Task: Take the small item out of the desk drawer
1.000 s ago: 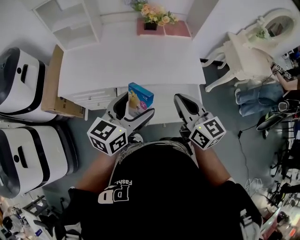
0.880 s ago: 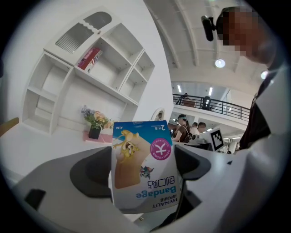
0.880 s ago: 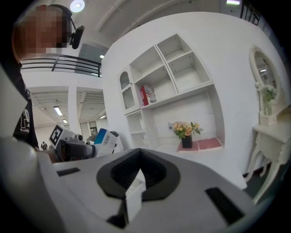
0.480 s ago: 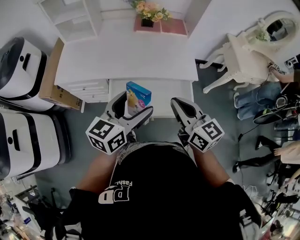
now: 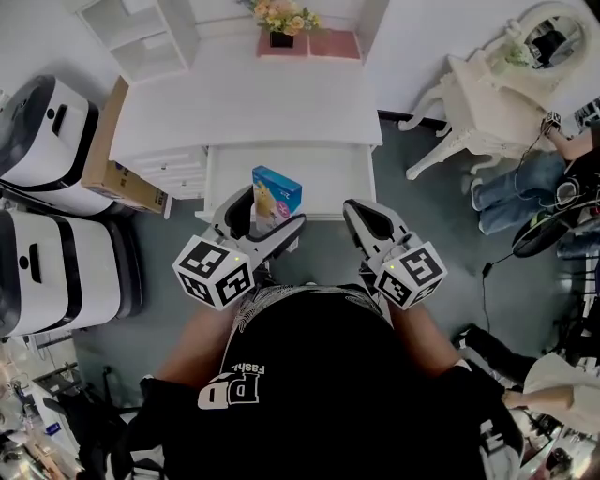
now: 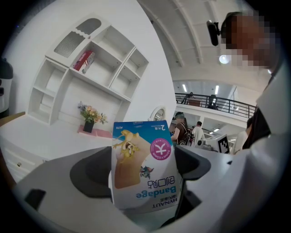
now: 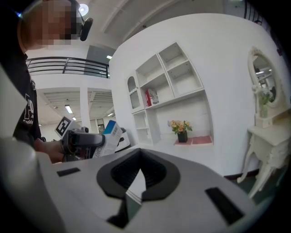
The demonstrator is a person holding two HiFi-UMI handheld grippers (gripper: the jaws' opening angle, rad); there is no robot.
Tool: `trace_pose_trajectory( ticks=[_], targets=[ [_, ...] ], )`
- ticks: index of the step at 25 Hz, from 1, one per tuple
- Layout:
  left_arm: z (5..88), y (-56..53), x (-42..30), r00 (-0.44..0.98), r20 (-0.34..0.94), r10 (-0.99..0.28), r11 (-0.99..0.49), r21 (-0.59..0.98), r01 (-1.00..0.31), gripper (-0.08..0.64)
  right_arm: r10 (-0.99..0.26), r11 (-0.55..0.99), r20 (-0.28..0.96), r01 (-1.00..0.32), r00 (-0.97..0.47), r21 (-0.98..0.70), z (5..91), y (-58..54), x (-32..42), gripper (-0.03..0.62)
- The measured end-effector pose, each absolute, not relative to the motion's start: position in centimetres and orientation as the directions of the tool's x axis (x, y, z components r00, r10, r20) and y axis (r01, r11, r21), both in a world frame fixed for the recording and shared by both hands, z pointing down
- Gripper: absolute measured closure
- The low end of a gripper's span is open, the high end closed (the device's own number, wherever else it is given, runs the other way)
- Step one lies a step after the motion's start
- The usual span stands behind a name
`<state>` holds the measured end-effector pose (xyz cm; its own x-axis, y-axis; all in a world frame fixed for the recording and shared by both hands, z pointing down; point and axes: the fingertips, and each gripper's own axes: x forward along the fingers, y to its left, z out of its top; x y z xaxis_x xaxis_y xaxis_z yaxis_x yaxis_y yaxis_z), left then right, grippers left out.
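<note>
- Bandage box [image 5: 277, 194], blue and white with a cartoon print: clamped between the jaws of the left gripper [image 5: 274, 205], clear of the drawer. In the head view it shows against the drawer's front part. In the left gripper view its print reads upside down.
- Two big white machines [image 5: 42, 141] stand on the floor at far left, with a cardboard box [image 5: 112, 150] between them and the desk.
- Shelf unit [image 5: 150, 33]: an open white rack behind the desk's left end. The left gripper view shows a red-and-white thing [image 6: 84, 60] leaning in one upper compartment.
- Desk [image 5: 244, 103]: a white top, with a flower pot [image 5: 279, 19] and a pink mat [image 5: 333, 43] at the back edge.
- Drawer [image 5: 328, 178]: pulled out toward the person, showing a plain white inside.
- Right gripper [image 5: 364, 211]: clenched with its jaws together on nothing, just right of the box and over the drawer's front edge.
- A white dressing table [image 5: 497, 94] with a round mirror stands at far right.
</note>
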<state>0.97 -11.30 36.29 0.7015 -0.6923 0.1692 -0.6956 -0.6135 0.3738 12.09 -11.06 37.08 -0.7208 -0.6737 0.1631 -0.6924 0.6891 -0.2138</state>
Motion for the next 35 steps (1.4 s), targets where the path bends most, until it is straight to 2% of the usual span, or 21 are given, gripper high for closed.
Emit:
trace_pose_trajectory(
  ticks=[8,14,24,35],
  targets=[
    [36.3,-7.8,2.6,0.658,0.185,-0.73,-0.57,0.367,-0.735,0.135,-0.643,0.711,0.15,-0.658,-0.751,-0.249,37.6,-8.1,14.1,0.584],
    [36.3,-6.9,0.6,0.625,0.195,-0.756,-0.537,0.362,-0.762,0.135,-0.642,0.706,0.145,-0.654,-0.753,-0.272,37.8,-7.5,13.5,0.584],
    [34.9,-6.9,-3.0,0.678,0.188,-0.711,-0.597,0.347,-0.723,0.135,-0.682,0.676,0.134,-0.689,-0.719,-0.26,35.9,-7.3,9.0,0.584],
    [35.1,-7.0,-3.2,0.709,0.178,-0.682,-0.629,0.353,-0.693,0.135,-0.706,0.657,0.144,-0.717,-0.694,-0.232,35.6,-7.0,8.8,0.584]
  ],
)
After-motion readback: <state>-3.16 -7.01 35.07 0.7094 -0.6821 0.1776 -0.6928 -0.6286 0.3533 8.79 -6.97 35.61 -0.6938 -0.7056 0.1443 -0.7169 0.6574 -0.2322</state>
